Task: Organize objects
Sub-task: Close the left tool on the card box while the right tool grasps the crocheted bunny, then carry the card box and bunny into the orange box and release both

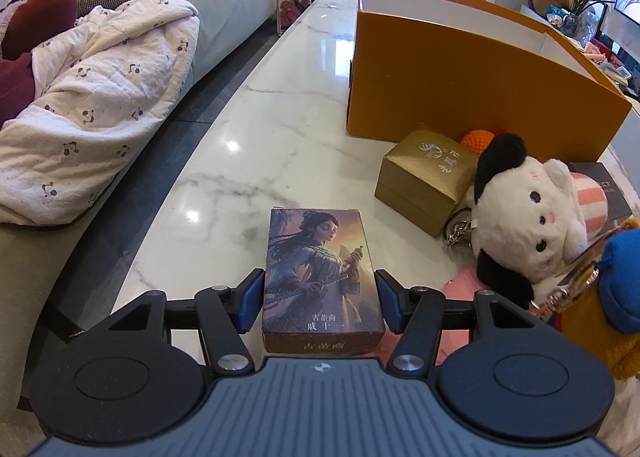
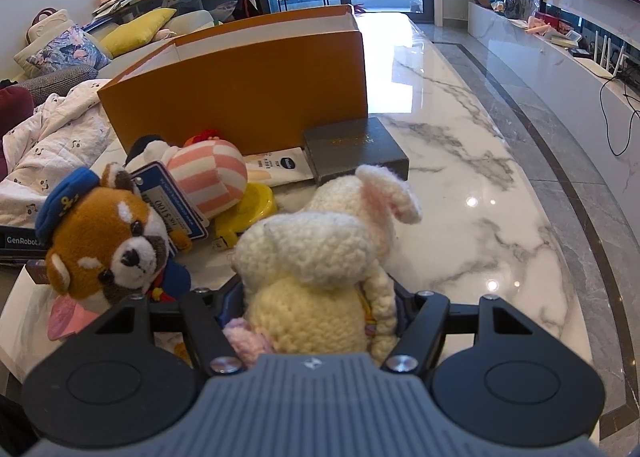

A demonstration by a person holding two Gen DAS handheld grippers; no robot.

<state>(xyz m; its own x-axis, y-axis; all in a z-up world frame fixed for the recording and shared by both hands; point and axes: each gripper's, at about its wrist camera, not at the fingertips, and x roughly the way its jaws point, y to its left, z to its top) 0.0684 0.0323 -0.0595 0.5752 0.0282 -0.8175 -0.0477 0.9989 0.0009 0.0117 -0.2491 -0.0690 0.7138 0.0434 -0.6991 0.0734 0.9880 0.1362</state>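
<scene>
- Left of the orange box (image 1: 460, 77), on the marble table (image 1: 260, 129), an illustrated card box (image 1: 320, 277) is clamped between the blue pads of the left gripper (image 1: 320, 299).
- Just before the orange box, a gold gift box (image 1: 426, 181) and a black-and-white plush (image 1: 528, 213) are seen.
- Right of these, a crocheted cream bunny (image 2: 320, 269) is clamped in the right gripper (image 2: 316, 313), beside a red panda plush (image 2: 108, 241).

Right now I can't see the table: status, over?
Left tool shut on card box. Right tool shut on crochet rabbit. Orange box ahead, toys crowding its front.
</scene>
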